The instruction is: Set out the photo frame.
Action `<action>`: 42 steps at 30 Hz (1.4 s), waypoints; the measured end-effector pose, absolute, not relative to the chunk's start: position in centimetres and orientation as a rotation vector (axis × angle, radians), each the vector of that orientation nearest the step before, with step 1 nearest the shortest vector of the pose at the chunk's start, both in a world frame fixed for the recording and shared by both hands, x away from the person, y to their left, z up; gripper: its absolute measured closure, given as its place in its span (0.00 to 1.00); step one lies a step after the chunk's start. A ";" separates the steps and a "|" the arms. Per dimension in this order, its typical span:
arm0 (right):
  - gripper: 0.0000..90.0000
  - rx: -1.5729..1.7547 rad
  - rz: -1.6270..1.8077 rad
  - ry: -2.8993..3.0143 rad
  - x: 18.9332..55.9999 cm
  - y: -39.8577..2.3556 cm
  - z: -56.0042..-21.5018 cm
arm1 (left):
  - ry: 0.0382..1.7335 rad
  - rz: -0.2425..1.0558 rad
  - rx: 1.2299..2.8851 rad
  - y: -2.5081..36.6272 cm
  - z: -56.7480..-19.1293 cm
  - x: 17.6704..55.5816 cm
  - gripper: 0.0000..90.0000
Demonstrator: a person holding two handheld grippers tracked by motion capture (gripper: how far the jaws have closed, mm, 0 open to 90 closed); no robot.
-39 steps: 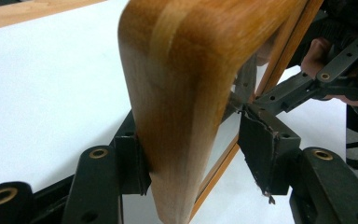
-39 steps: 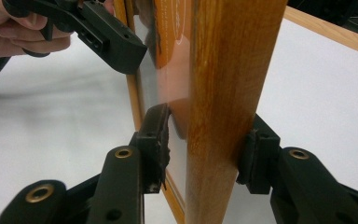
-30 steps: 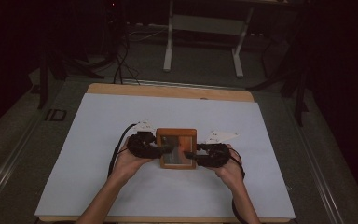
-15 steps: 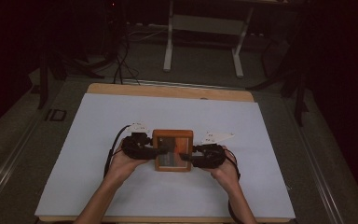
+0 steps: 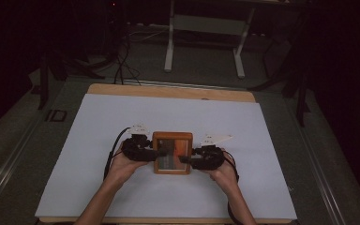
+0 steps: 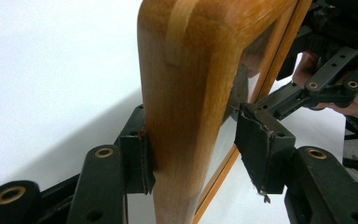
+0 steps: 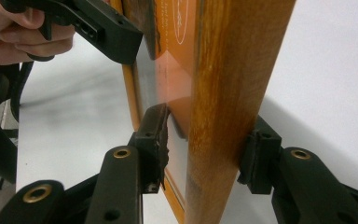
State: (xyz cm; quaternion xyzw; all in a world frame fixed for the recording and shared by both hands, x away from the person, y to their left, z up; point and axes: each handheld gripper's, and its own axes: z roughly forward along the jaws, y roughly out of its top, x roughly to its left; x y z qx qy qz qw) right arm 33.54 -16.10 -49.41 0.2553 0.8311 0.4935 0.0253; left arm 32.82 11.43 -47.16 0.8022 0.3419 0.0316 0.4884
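A square wooden frame of orange-brown wood with a reflective glass pane (image 5: 172,152) is being held between two sets of tongs, near the front middle of the counter (image 5: 98,122), which is covered by a white sheet. In the high view the left tongs (image 5: 155,152) are being kept at the frame's left edge and the right tongs (image 5: 186,159) at its right edge, each carried in a hand of the person whose bare forearms are entering from the bottom.

In the left gripper view the rounded wooden edge (image 6: 186,93) is seen standing between the two black jaws of the left tongs (image 6: 193,149). The jaw on the left of that view is being pressed against the wood, while the other jaw's worn pad (image 6: 256,154) is being held on the glass side, and whether it touches the pane cannot be told. These jaws have just been closing, with the frame's edge between them.

In the right gripper view the opposite wooden edge (image 7: 228,116) is lying between the jaws of the right tongs (image 7: 205,149). The jaw on the right of that view is being pressed against the outer face of the wood, and the other jaw is being set against the glass front; the frame is being gripped here. The other tongs and the fingers (image 7: 14,37) holding them are visible at the upper left of that view.
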 end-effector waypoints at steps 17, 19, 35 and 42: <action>0.63 0.817 1.577 2.546 34.2 -16.5 -50.5 | 0.841 0.102 1.907 11.3 -48.0 33.5 0.56; 0.62 0.821 1.574 2.545 34.3 -16.5 -50.5 | 0.847 0.098 1.902 11.3 -48.0 33.5 0.56; 0.60 0.832 1.542 2.544 34.6 -16.3 -50.6 | 0.880 0.067 1.918 11.4 -48.6 33.8 0.53; 0.53 0.836 1.501 2.539 34.5 -16.3 -50.7 | 0.875 0.049 1.926 11.4 -48.9 33.6 0.51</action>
